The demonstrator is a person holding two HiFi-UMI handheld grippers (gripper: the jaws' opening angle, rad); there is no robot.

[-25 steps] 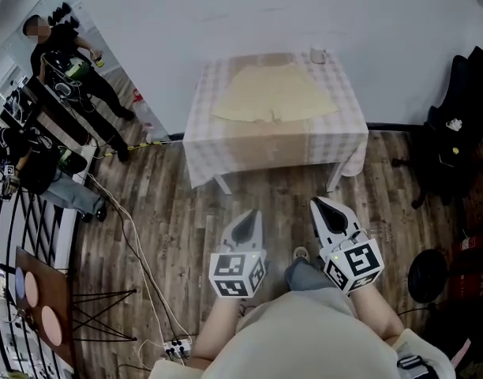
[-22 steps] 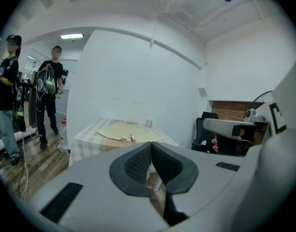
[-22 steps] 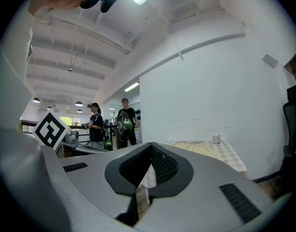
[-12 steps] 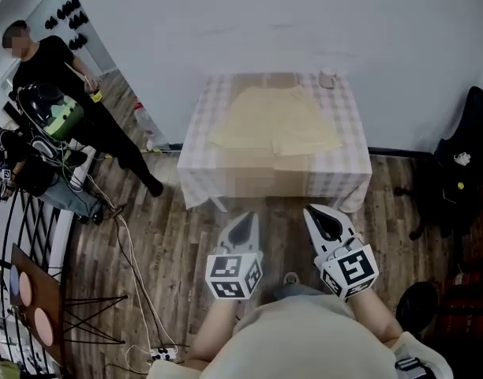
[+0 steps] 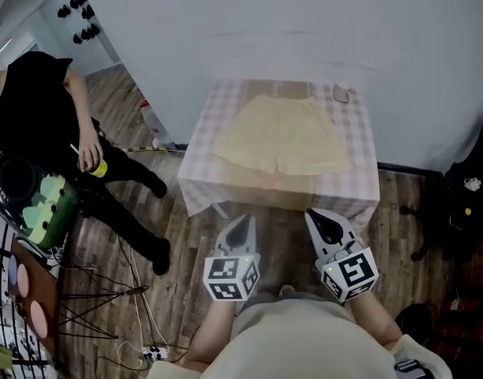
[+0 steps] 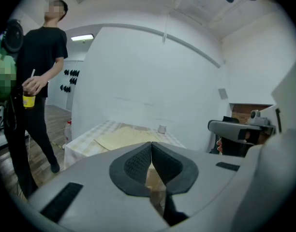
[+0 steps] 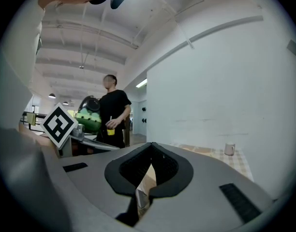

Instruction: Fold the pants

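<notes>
- The pants [image 5: 282,136], pale yellow and short-legged, lie spread flat on the counter [image 5: 360,184] in the upper middle of the head view, waistband toward the white wall and leg openings toward the near edge.
- A checked cloth [image 5: 206,133] covers the counter and hangs down over its sides.
- A small pale cup [image 5: 341,94] stands at the counter's far right corner, just beside the pants and apart from them.
- The left claw [image 5: 243,221] is in the lower middle of the head view, over the wooden floor [image 5: 186,235], short of the counter's near edge. In the left gripper view its [image 6: 151,144] jaws are pressed together with nothing between them, and the pants [image 6: 124,138] show beyond the tips.
- The right claw [image 5: 320,219] is level with it, just to its right and also short of the counter. In the right gripper view its [image 7: 151,145] jaws meet at the tips and grip nothing.
- A person [image 5: 36,109] in black stands at the left of the head view, holding a yellow cup [image 5: 99,166].
</notes>
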